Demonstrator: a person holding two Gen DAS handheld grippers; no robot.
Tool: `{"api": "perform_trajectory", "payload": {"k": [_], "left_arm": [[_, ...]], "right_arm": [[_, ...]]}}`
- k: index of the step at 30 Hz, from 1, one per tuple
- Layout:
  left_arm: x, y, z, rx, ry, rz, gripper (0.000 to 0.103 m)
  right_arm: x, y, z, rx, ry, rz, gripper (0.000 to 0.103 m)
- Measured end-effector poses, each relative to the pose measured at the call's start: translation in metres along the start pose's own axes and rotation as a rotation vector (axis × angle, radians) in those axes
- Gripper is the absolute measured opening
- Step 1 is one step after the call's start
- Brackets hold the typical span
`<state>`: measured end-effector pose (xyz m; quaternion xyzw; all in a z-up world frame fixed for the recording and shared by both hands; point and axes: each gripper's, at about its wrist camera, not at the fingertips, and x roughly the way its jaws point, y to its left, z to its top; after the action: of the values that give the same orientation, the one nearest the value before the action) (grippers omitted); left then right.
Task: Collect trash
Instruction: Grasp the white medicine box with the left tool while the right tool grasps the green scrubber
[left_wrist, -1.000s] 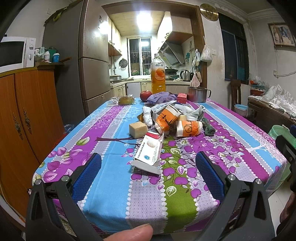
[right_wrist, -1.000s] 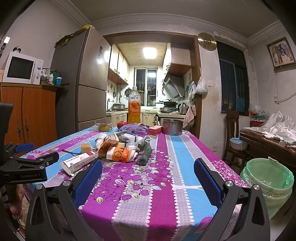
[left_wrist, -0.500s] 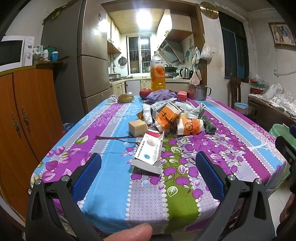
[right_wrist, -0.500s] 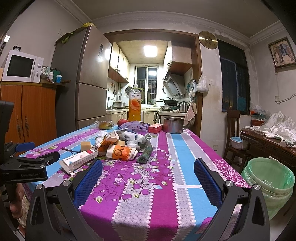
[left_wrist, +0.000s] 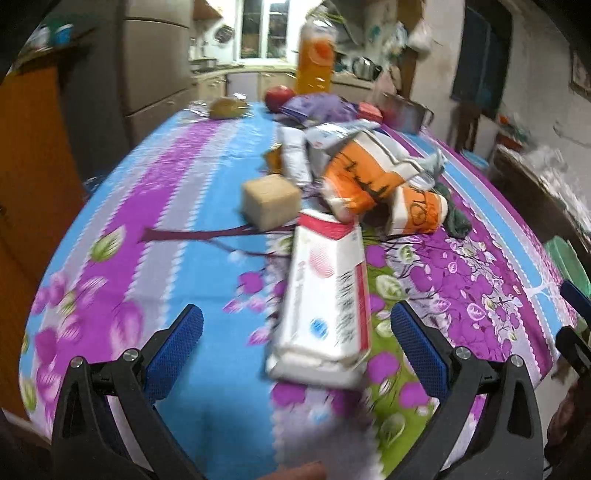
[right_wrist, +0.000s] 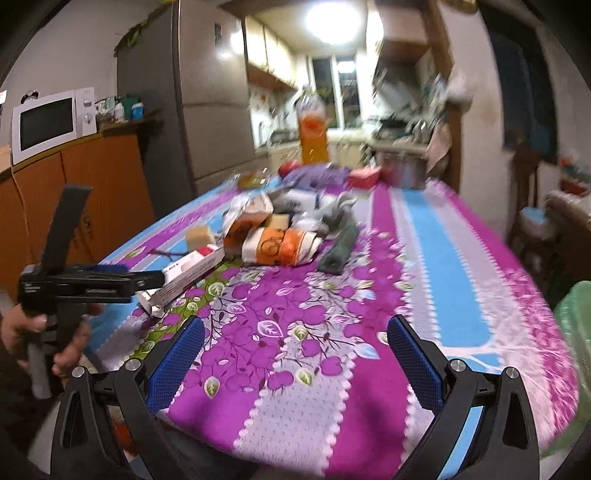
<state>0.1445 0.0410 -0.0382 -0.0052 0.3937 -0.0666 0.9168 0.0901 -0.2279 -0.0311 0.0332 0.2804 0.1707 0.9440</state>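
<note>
Between left gripper jaws, seemingly untouched: toothpaste box.

- The carton box lies on the table nearest its front edge
- Behind it a pile of crumpled wrappers, with the cube block just to their left
- Juice bottle, apple and metal pot at the far end
- Bin right of the table
</note>
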Motion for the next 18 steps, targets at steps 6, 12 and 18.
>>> {"api": "perform_trajectory", "payload": {"k": [6,12,18], "left_arm": [[0.035,-0.011,0.007,0.042,0.105,0.008,0.092],[0.035,-0.007,0.017,0.020,0.107,0.046,0.052],[0.036,-0.009,0.019,0.019,0.115,0.051,0.048]], "right_arm": [[0.049,-0.035,0.036,0.093,0.096,0.055,0.095],[0.113,-0.065,0.076,0.170,0.208,0.026,0.063],[0.172,-0.074,0.091,0.180,0.311,-0.008,0.054]]}}
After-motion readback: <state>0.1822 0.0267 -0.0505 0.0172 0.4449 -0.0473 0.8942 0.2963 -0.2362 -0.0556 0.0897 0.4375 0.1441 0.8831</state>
